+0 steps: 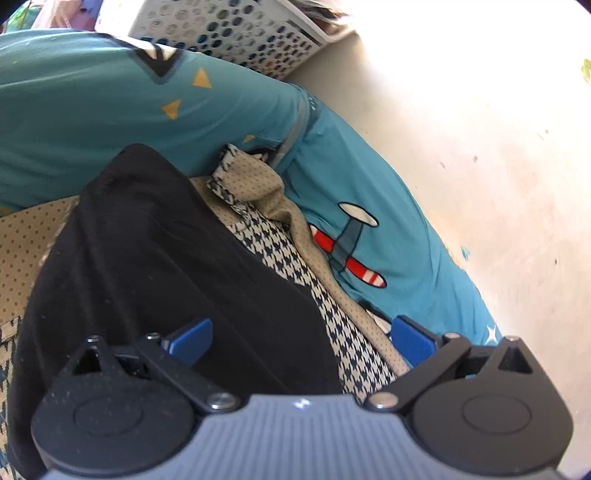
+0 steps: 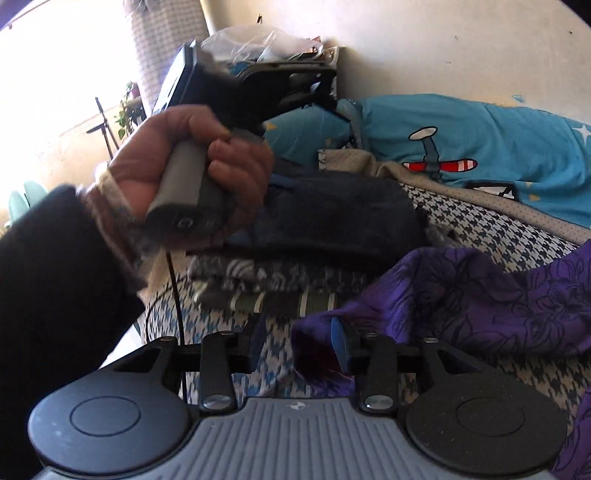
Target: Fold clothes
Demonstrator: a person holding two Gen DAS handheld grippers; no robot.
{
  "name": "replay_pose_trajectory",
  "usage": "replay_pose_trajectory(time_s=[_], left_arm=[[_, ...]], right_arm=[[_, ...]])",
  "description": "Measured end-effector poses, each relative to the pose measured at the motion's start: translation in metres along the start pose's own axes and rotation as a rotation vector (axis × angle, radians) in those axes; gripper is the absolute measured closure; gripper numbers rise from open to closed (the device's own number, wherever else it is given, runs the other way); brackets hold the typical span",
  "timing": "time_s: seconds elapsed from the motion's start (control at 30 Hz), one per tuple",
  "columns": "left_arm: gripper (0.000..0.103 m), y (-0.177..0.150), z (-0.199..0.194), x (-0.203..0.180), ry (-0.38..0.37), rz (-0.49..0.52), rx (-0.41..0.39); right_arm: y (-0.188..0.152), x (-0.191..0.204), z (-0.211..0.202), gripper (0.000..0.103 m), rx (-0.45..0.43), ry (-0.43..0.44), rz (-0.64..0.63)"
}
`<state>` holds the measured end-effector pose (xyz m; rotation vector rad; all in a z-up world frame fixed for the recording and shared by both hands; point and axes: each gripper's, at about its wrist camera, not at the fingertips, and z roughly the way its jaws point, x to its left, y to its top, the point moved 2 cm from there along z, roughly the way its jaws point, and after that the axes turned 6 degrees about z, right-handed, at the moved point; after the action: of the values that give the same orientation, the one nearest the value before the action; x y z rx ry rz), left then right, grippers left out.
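Bed, perforated basket [image 1: 236, 29] w/ clothes

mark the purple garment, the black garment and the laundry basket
purple garment [image 2: 480, 295], right wrist view, on its floral-print folds.
black garment [image 1: 159, 251], left wrist view, mid fabric.
laundry basket [image 1: 236, 29], left wrist view, on its perforated wall.

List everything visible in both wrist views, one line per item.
black garment: one, black, folded on the bed, beneath the left gripper
purple garment: one, purple floral, crumpled at the right gripper
teal bedding: teal with plane print, against the wall
houndstooth sheet: one, blue-white, covering the bed
laundry basket: one, white perforated, behind the bedding
left hand: gripping the handle
left gripper: open
right gripper: open, purple cloth edge at one finger
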<state>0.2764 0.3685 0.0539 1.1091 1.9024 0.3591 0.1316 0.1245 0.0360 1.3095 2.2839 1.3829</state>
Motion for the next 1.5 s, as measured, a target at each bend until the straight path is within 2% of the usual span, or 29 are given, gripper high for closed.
replay_pose_trajectory(time_s=[0.2, 0.33, 0.43, 0.53, 0.67, 0.77, 0.8, 0.83, 0.87, 0.9, 0.97, 1.07, 1.2, 1.33, 1.43, 1.5], left_arm=[[0.000, -0.009, 0.003, -0.012, -0.013, 0.044, 0.017], [0.000, -0.009, 0.003, -0.012, -0.009, 0.048, 0.018], [0.000, -0.009, 0.002, -0.010, -0.006, 0.043, 0.017], [0.000, -0.009, 0.002, -0.010, -0.008, 0.045, 0.019], [0.000, -0.009, 0.002, -0.013, -0.003, 0.064, 0.018], [0.000, -0.010, 0.002, -0.016, -0.006, 0.088, 0.017], [0.000, -0.011, 0.002, -0.018, -0.008, 0.096, 0.016], [0.000, -0.011, 0.001, -0.020, -0.010, 0.105, 0.015], [0.000, -0.012, 0.001, -0.022, -0.008, 0.115, 0.012], [0.000, -0.012, 0.001, -0.023, -0.007, 0.126, 0.010], [0.000, -0.012, -0.001, -0.027, 0.008, 0.152, -0.001], [0.000, -0.011, -0.006, -0.032, 0.045, 0.189, -0.034], [0.000, -0.005, -0.019, -0.035, 0.089, 0.207, -0.105], [0.000, 0.002, -0.029, -0.034, 0.115, 0.225, -0.149], [0.000, 0.007, -0.035, -0.033, 0.151, 0.242, -0.178], [0.000, 0.009, -0.038, -0.033, 0.163, 0.247, -0.191]], right_arm=[[0.004, -0.011, -0.004, 0.062, -0.012, -0.051, 0.013], [0.001, -0.021, -0.002, 0.046, -0.024, -0.104, 0.064], [-0.005, -0.030, 0.003, 0.045, -0.013, -0.136, 0.094], [-0.012, -0.039, 0.009, 0.042, 0.011, -0.143, 0.138], [-0.019, -0.051, 0.016, 0.033, 0.026, -0.136, 0.221], [-0.024, -0.060, 0.022, 0.034, 0.022, -0.102, 0.284], [-0.025, -0.062, 0.024, 0.034, 0.018, -0.091, 0.301], [-0.026, -0.063, 0.025, 0.042, 0.016, -0.088, 0.312], [-0.026, -0.063, 0.026, 0.054, 0.014, -0.084, 0.319], [-0.025, -0.061, 0.027, 0.060, 0.011, -0.081, 0.312], [-0.022, -0.059, 0.029, 0.089, 0.003, -0.076, 0.299], [-0.013, -0.053, 0.026, 0.095, -0.045, -0.076, 0.273], [0.007, -0.040, 0.021, 0.096, -0.129, -0.032, 0.227], [0.029, -0.027, 0.033, 0.096, -0.194, 0.024, 0.202], [0.040, -0.022, 0.052, 0.095, -0.208, 0.054, 0.191], [0.040, -0.021, 0.065, 0.092, -0.189, 0.073, 0.190]])
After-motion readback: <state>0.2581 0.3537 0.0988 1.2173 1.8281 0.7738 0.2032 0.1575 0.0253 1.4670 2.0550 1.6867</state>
